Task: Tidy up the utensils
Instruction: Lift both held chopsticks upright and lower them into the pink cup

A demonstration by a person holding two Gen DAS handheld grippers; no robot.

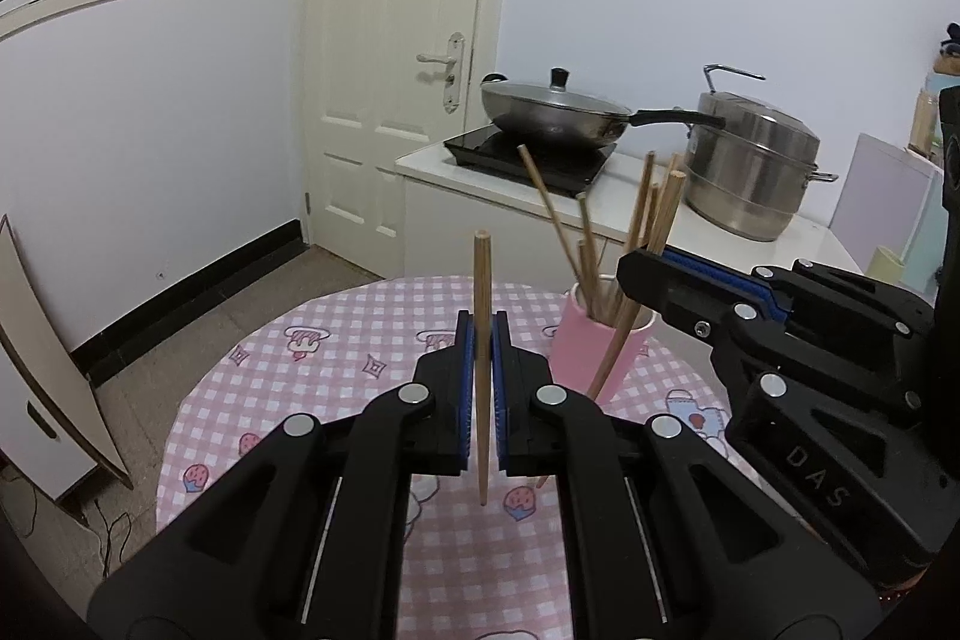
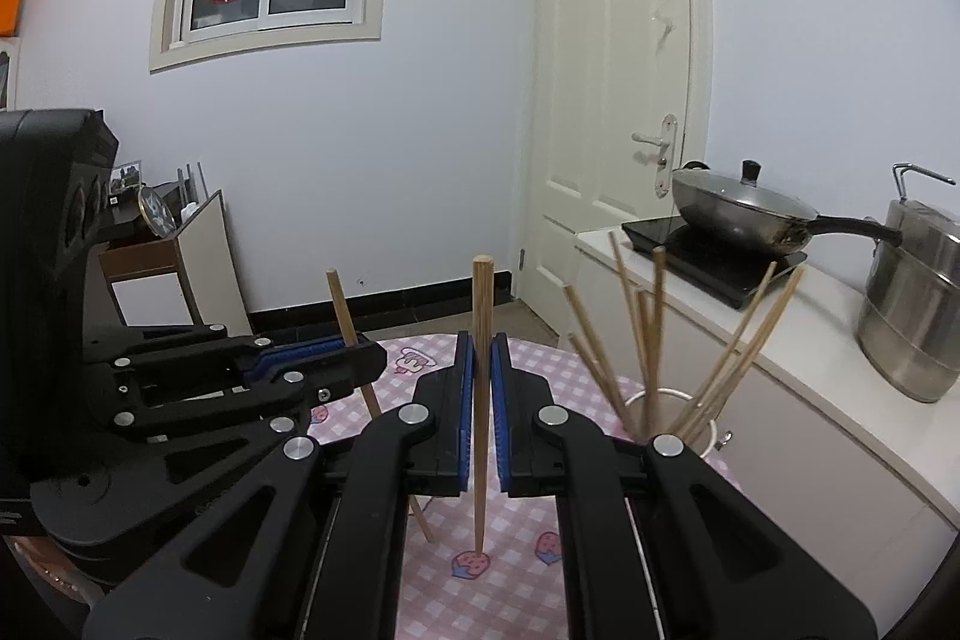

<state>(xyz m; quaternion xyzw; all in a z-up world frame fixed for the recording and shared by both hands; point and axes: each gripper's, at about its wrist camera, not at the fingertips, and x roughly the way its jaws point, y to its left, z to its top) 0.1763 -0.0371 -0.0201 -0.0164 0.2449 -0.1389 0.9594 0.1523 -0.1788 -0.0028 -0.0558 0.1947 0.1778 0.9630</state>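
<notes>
Your left gripper (image 1: pixel 482 340) is pinching a wooden chopstick (image 1: pixel 481 280) between its blue pads, holding it upright above the pink checked tablecloth (image 1: pixel 336 370), with its lower tip clear of the cloth. Your right gripper (image 2: pixel 482 358) is clamped the same way on a second chopstick (image 2: pixel 482 316), also upright, thick end up. Just to the right of your left gripper stands the pink cup (image 1: pixel 585 358), already holding a loose bundle of chopsticks (image 1: pixel 645 214) that fan outward. Behind the table, a lidded wok (image 1: pixel 552 109) sits on a counter beside a steel pot (image 1: pixel 750 160).
</notes>
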